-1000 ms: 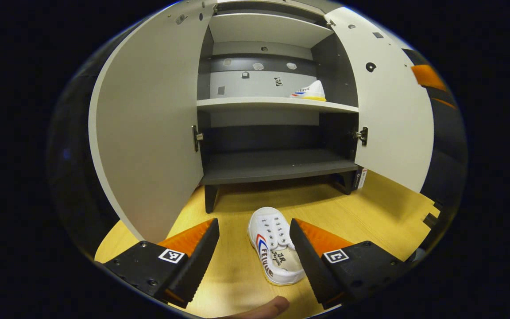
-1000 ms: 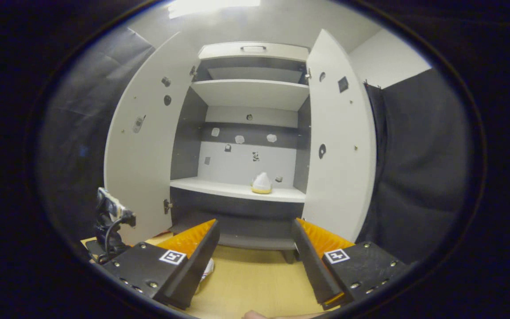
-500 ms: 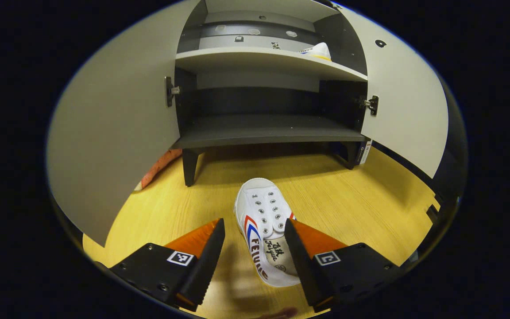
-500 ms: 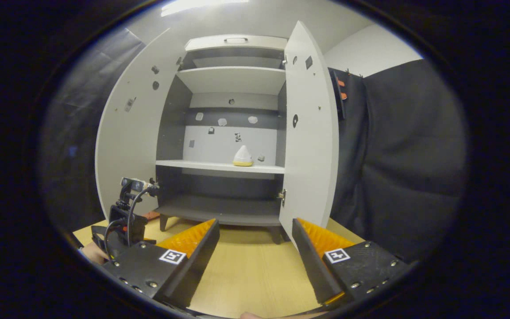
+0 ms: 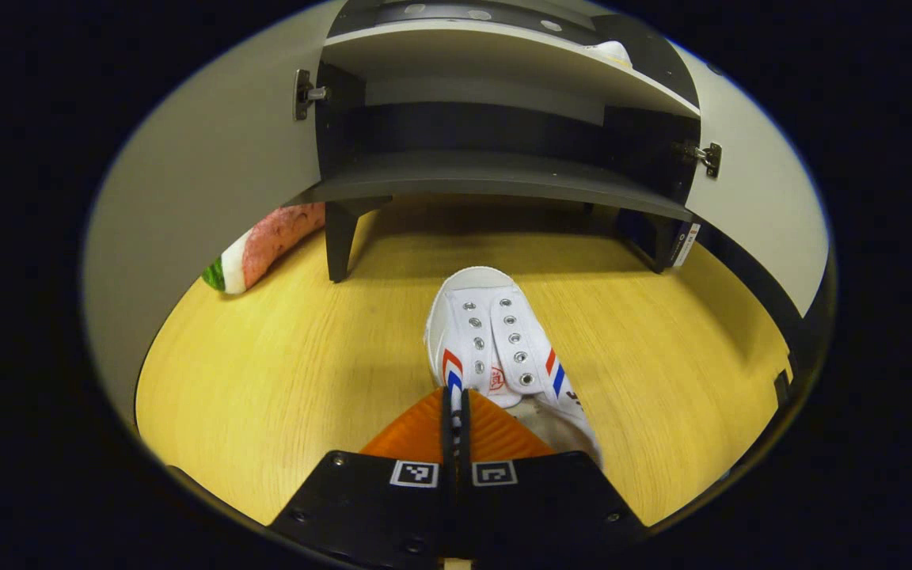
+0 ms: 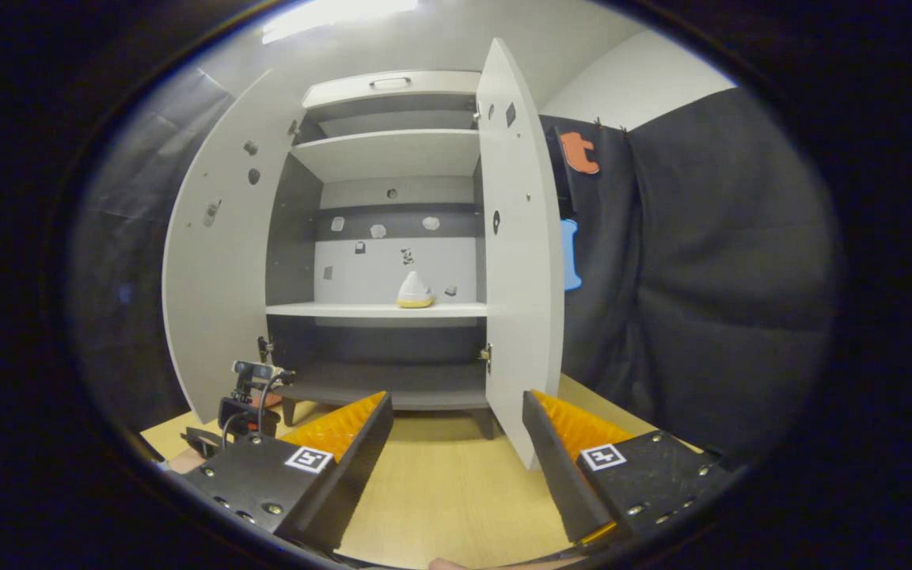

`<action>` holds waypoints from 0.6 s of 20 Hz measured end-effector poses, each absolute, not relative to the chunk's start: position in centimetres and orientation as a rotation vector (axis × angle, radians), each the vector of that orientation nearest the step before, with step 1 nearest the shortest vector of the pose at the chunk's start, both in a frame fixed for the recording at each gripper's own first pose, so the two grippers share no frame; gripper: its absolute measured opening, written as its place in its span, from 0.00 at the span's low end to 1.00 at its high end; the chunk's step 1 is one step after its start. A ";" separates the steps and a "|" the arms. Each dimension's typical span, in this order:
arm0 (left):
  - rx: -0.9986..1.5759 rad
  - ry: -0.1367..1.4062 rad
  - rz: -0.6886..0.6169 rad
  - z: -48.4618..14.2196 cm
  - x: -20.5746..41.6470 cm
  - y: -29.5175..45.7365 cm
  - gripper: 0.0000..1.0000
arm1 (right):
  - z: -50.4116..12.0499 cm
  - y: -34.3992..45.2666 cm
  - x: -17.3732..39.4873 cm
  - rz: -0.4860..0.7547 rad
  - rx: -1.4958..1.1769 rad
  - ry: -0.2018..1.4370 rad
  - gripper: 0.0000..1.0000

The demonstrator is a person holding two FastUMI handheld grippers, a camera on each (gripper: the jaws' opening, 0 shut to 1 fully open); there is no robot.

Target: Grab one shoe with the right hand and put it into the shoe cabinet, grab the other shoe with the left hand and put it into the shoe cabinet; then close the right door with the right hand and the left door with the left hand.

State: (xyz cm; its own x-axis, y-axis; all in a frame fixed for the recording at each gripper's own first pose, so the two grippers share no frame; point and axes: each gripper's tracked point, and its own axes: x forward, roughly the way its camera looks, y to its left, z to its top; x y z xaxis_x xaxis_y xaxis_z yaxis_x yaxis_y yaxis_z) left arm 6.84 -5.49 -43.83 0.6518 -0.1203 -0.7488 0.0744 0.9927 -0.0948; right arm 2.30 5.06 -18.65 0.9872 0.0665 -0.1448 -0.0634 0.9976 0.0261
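A white shoe with red and blue stripes lies on the wooden floor in front of the shoe cabinet, toe toward it. My left gripper is shut, its fingers pinching the shoe's left side wall near the opening. The other white shoe stands on the cabinet's middle shelf; its toe peeks over the shelf in the left gripper view. Farther back and to the right, my right gripper is open with nothing in it. The left gripper shows low at the left of the right gripper view.
Both cabinet doors stand open: the left door and the right door, whose edge is close ahead of my right gripper. A red, white and green soft thing lies under the left door. Black cloth hangs at the right.
My left gripper dropped onto the floor shoe and shut on its side wall. My right gripper drifted right; the right door now stands more in front of it.
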 end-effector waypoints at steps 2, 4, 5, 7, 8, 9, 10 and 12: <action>-0.065 0.814 -0.114 -42.8 6.9 -5.4 0.02 | -18.7 4.9 2.4 0.068 0.019 0.146 0.98; -0.068 0.775 -0.115 -41.2 6.5 -5.8 0.01 | -19.0 5.1 2.3 0.083 0.037 0.159 0.98; -0.065 0.759 -0.121 -40.2 6.3 -5.9 0.01 | -19.0 5.0 2.4 0.086 0.047 0.164 0.98; -0.061 0.713 -0.131 -38.1 6.1 -6.2 0.01 | -19.2 4.7 2.5 0.080 0.049 0.169 0.98; -0.073 0.688 -0.141 -36.8 5.9 -6.5 0.01 | -19.2 4.7 2.5 0.078 0.043 0.169 0.98; -0.090 0.659 -0.147 -35.4 5.9 -6.8 0.01 | -19.2 4.7 2.4 0.078 0.040 0.168 0.98; -0.095 0.640 -0.156 -34.2 5.6 -7.1 0.01 | -19.2 4.8 2.4 0.080 0.040 0.170 0.98; -0.049 0.592 -0.152 -32.1 5.8 -6.6 0.01 | -19.4 5.0 2.6 0.086 0.039 0.173 0.98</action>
